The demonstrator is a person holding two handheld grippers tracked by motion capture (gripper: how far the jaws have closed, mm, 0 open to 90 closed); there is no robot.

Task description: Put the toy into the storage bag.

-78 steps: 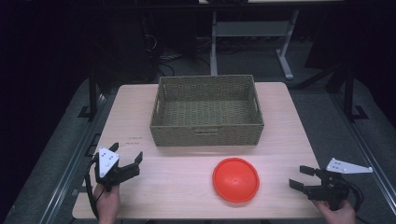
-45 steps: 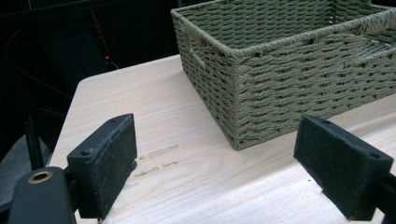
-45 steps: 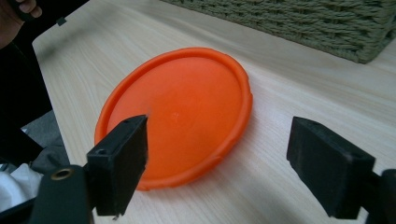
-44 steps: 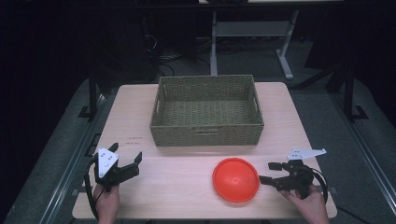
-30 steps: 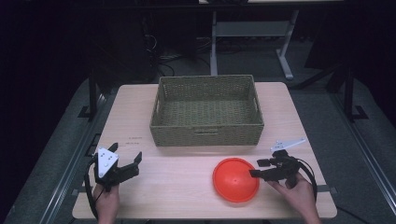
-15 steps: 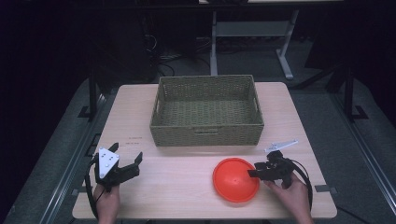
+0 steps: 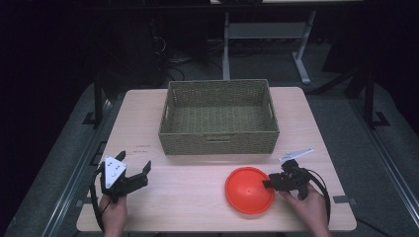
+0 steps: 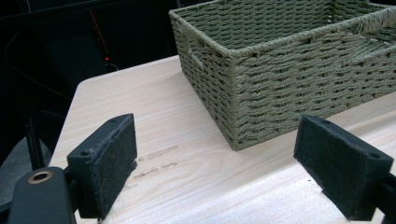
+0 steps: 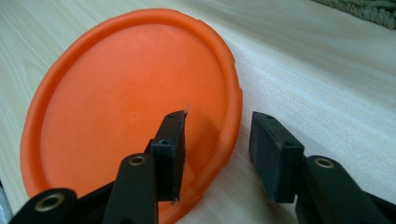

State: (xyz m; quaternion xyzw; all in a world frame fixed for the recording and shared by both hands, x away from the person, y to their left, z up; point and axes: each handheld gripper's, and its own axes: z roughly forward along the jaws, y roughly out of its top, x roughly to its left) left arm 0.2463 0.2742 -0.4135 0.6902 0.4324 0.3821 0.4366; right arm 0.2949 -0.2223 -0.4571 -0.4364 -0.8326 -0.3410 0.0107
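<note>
Closing right gripper [image 9: 217,154] jaws now straddle orange plate [image 9: 116,93] rim, contact unclear.

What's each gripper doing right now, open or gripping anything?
Left gripper: open, nothing between its jaws, over bare table.
Right gripper: jaws have just been closing, straddling the orange plate's rim; pads not yet pressing, so open.

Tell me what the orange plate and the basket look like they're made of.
Orange plate: likely plastic, smooth with a soft sheen, one even colour, moulded raised rim. Basket: woven cord, maybe paper rope or seagrass, matte olive-green; twisted strands show in the weave. Table: pale wood-grain surface, possibly laminate.
</note>
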